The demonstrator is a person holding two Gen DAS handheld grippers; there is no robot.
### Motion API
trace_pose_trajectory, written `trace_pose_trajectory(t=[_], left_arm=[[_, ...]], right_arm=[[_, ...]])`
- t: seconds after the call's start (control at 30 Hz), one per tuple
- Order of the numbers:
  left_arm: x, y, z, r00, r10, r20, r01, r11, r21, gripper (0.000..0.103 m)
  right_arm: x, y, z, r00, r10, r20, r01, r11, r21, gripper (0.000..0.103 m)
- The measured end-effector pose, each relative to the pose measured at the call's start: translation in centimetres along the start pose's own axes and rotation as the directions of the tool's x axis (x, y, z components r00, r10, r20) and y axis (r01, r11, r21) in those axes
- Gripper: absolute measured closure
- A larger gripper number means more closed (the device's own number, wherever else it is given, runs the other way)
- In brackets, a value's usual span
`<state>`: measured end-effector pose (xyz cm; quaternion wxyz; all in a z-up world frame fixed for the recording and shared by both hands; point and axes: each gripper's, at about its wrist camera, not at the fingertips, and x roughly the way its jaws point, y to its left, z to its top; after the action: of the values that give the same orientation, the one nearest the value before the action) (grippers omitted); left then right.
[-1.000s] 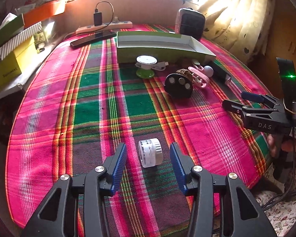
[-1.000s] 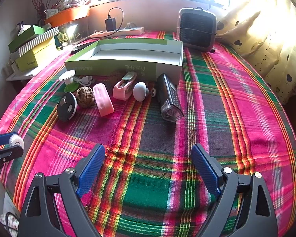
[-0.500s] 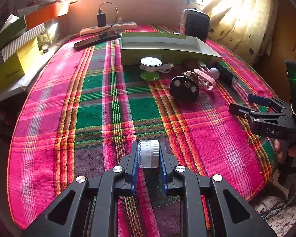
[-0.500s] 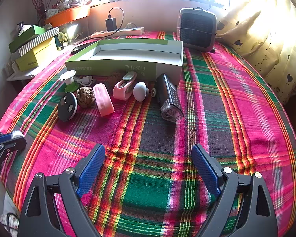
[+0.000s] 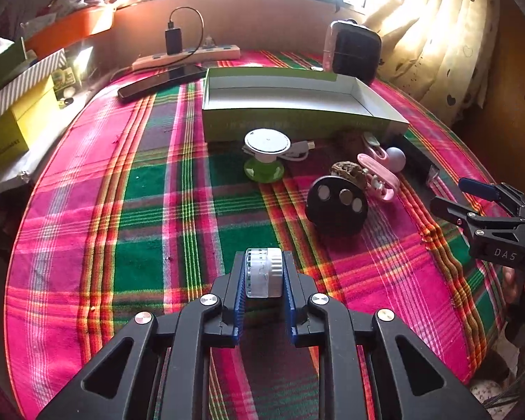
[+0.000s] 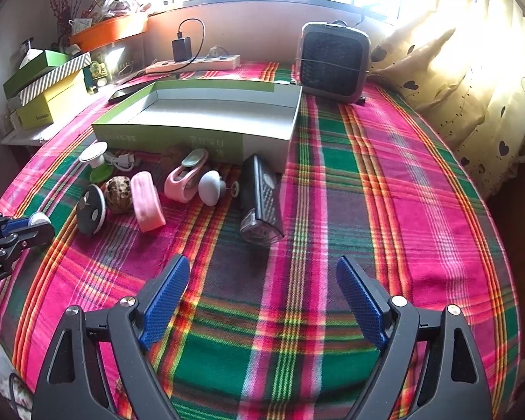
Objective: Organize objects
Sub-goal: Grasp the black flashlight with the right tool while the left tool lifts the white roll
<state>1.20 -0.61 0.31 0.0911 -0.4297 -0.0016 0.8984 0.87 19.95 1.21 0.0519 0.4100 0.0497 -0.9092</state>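
The small white cylinder, marked with fine graduations, sits clamped between the two blue pads of the left claw. It lies on its side with its flat ends against the pads, at the near part of the plaid-covered surface. Whether it is clear of the cloth cannot be told.

Step in hand, as judged: carry the cylinder to the open green box at the far side of the surface and set it inside.

1. Maintain clamping pressure. The cylinder is smooth and round; a slack grip is likely to let it roll out.
2. Raise the load before advancing. The spool-shaped object on a green base and the black disc with three round spots lie between the claw and the box.
3. Clear the near wall of the box, then lower until the cylinder rests on the box floor.
4. Release only then, so it does not roll.

The right claw is spread wide and holds nothing. It hangs over bare cloth, short of the black rectangular device and the pink items. Keep it clear of the left claw's path.
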Motion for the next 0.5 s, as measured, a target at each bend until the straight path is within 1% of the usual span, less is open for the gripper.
trace_pose_trajectory(t=[0.17,0.27,0.33,0.43,0.5], left_arm=[[1.0,0.3,1.3,1.0,0.009,0.006,-0.009,1.0,-0.002,0.086],[1.5,0.4,2.0,1.0,0.007,0.008,-0.006,1.0,-0.006,0.086],[1.9,0.5,2.4,1.0,0.009,0.011,-0.009,1.0,-0.006,0.086],[2.4,0.7,3.0,1.0,0.003,0.012,-0.003,1.0,-0.014,0.086],[2.6,0.6,3.3,1.0,0.004,0.012,-0.004,1.0,-0.013,0.086]], right_arm=[[1.3,-0.8,1.3,1.0,0.012,-0.028,-0.012,1.0,0.021,0.029],[2.0,-0.7,1.8,0.999,0.028,-0.044,-0.027,1.0,0.012,0.031],[2.6,-0.6,2.1,0.998,0.029,-0.06,-0.028,1.0,0.006,0.036],[3.0,-0.6,2.4,0.998,0.037,-0.058,-0.037,0.999,0.001,0.041],[3.3,-0.6,2.7,0.997,0.05,-0.061,-0.05,0.999,0.006,0.047]])
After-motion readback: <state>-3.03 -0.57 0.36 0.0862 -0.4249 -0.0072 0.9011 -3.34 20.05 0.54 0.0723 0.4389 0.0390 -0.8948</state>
